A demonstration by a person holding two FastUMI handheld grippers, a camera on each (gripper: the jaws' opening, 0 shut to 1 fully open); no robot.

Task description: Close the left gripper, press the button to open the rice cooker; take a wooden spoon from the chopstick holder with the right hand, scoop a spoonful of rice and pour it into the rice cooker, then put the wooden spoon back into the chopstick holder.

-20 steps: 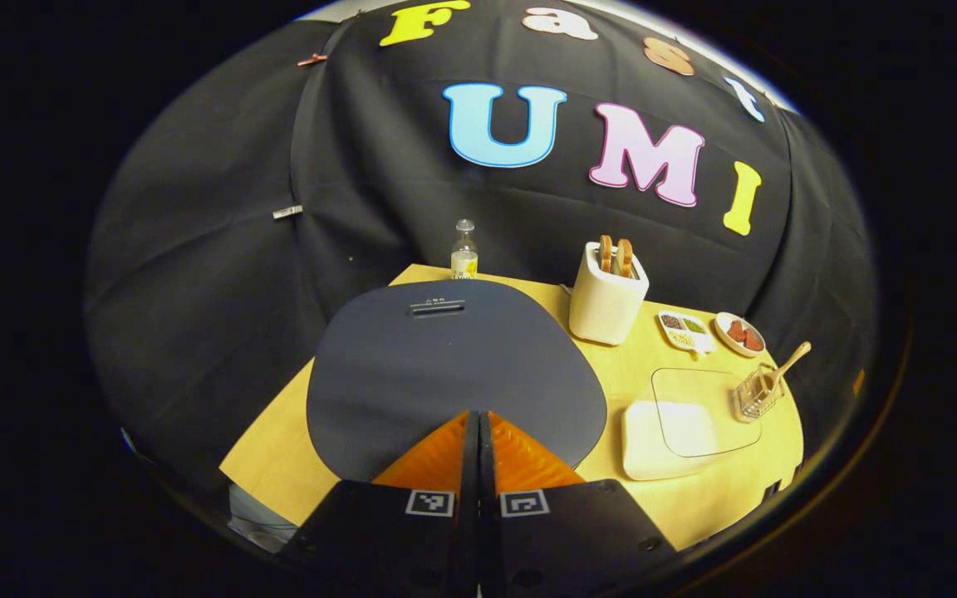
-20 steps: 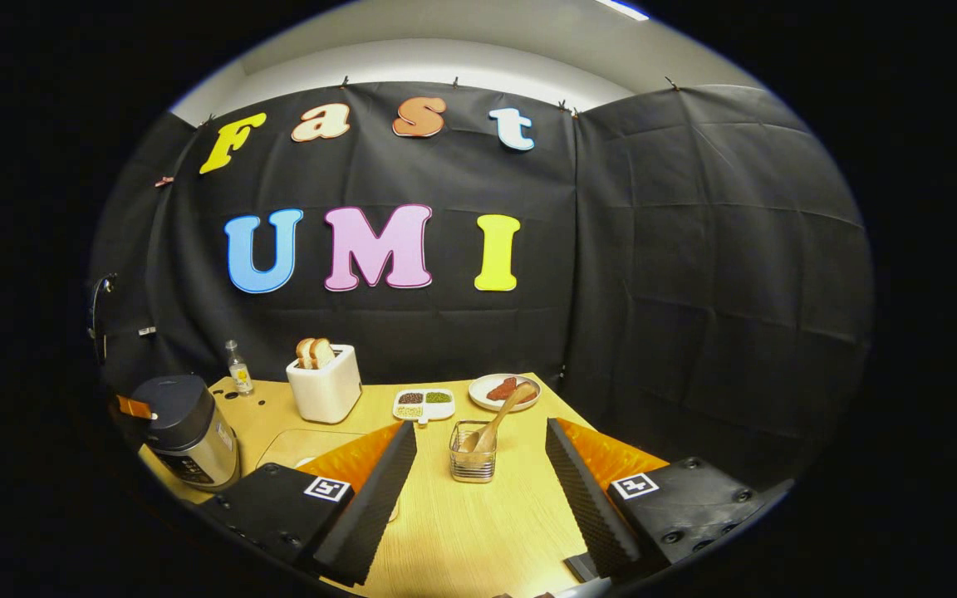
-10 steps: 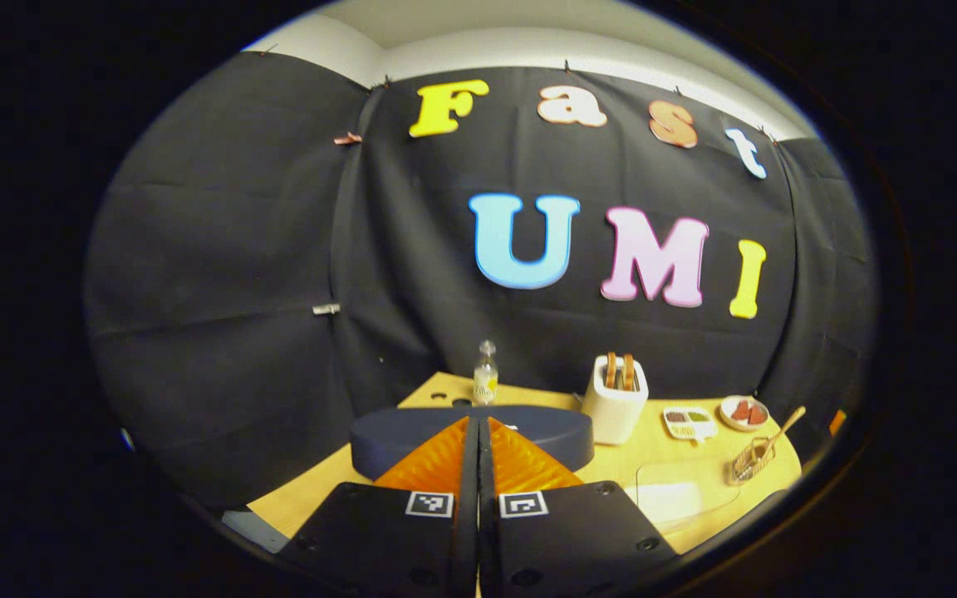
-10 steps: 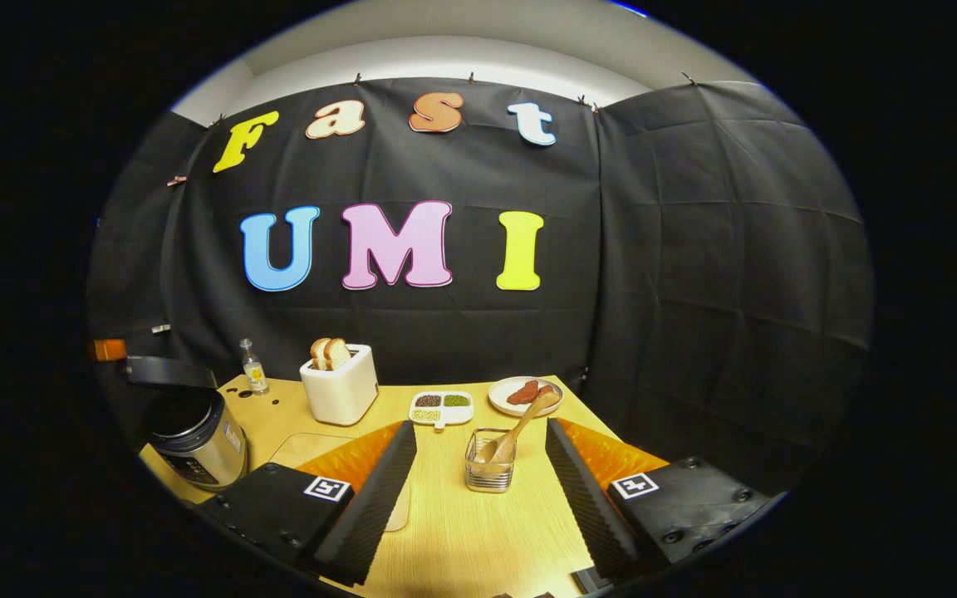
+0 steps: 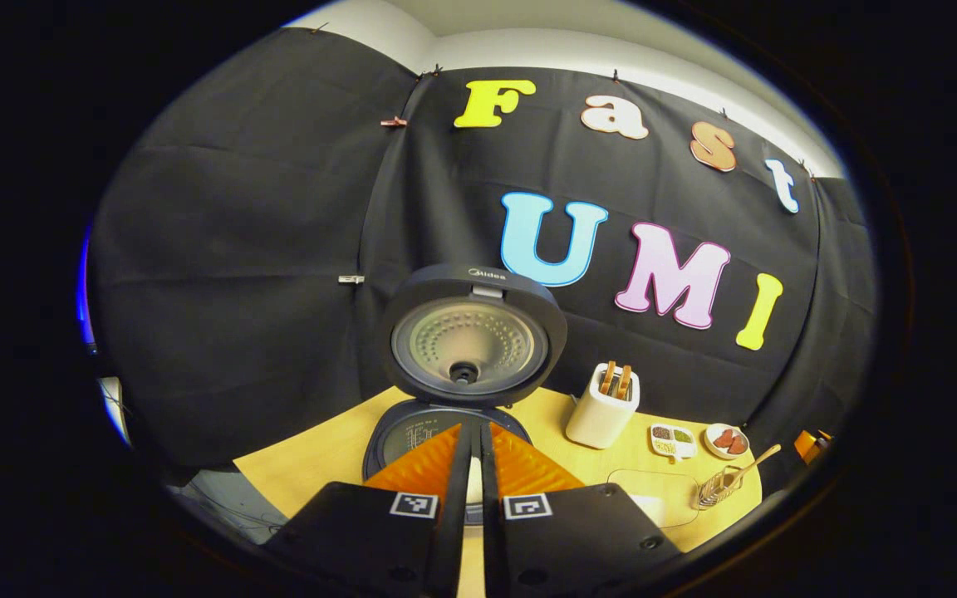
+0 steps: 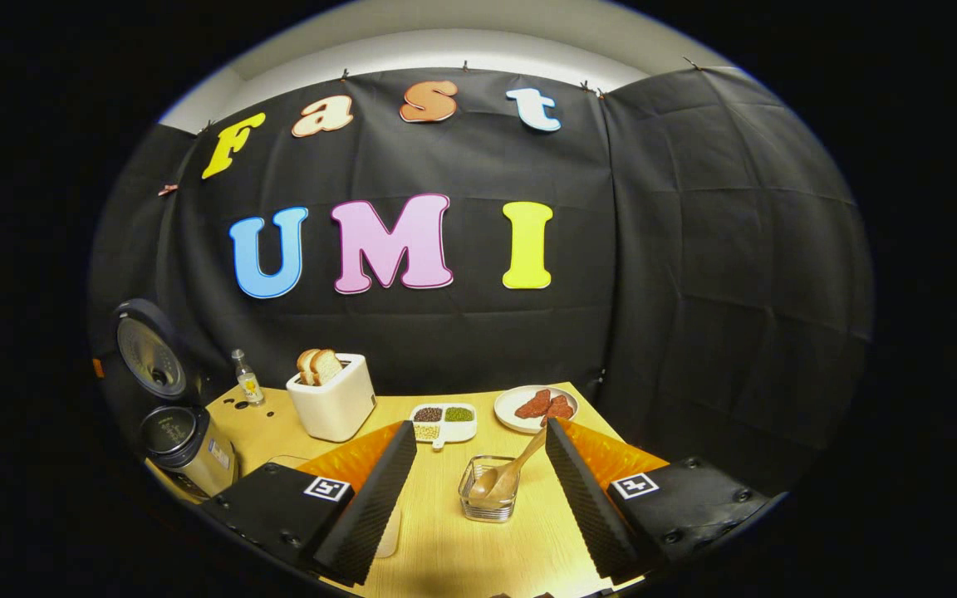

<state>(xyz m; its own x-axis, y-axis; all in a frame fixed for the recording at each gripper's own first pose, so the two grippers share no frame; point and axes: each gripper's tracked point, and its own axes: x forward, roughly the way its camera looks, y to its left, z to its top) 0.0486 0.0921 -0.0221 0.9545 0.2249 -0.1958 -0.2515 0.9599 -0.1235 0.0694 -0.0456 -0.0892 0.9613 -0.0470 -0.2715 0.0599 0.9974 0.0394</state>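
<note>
Lid (image 5: 472, 336) sprung up; one rice cooker (image 6: 184, 444); left gripper (image 5: 470, 444) closed, right gripper (image 6: 474, 453) open; possibly two toast slices (image 6: 318, 365).

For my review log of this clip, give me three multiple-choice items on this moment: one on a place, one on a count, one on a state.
1. Where is the wooden spoon?
A. In the chopstick holder
B. In the rice cooker
C. On the plate

2. How many bread slices stand in the toaster?
A. One
B. Two
C. Four

3. What is the state of the rice cooker's lid?
A. Shut
B. Lying on the table
C. Raised open

Answers: 1 A, the spoon's bowl sits in the holder and its handle leans out, between the open fingers of the right hand-held gripper. 2 B, two slices stick up from the slots. 3 C, the lid stands upright above the pot, beyond the shut left hand-held gripper.
</note>
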